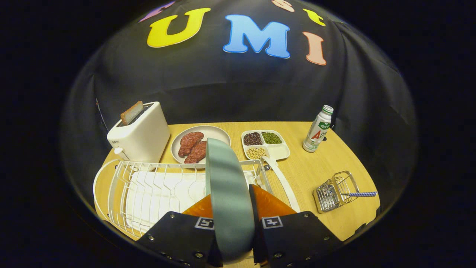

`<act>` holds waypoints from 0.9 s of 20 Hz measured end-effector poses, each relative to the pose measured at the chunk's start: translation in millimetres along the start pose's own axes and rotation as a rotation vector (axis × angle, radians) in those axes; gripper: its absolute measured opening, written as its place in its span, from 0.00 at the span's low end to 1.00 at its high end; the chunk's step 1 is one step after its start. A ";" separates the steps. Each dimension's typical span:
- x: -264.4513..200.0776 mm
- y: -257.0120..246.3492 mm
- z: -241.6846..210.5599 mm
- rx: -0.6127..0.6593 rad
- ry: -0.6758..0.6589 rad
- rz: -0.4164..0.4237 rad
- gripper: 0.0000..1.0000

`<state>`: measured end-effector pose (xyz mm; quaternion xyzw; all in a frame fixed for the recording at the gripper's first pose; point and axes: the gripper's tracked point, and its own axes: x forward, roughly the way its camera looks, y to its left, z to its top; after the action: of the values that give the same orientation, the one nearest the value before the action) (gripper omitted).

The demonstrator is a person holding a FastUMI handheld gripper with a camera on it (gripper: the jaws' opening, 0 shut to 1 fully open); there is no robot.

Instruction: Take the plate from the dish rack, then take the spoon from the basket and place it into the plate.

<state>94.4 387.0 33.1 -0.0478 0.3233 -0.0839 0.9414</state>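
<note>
A grey-green plate (225, 186) stands on edge between my two fingers, and my gripper (231, 199) is shut on it. The plate rises above the white wire dish rack (148, 186), which lies just ahead of the fingers and to their left. To the right of the fingers a small wire basket (334, 191) lies tipped on the wooden table. A spoon rests in it, and its blue checked handle (360, 194) sticks out to the right.
Beyond the rack stand a white toaster (143, 136) with a slice of bread, a plate of meat slices (197, 146) and a divided dish of beans (264, 144). A small bottle (318, 130) stands at the back right. Bare wooden table (305, 171) lies between rack and basket.
</note>
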 end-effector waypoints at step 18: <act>-132.8 -36.1 24.4 -0.213 -0.155 -0.189 0.29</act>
<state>1.7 377.6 137.2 -0.1839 0.2506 -0.1333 0.9411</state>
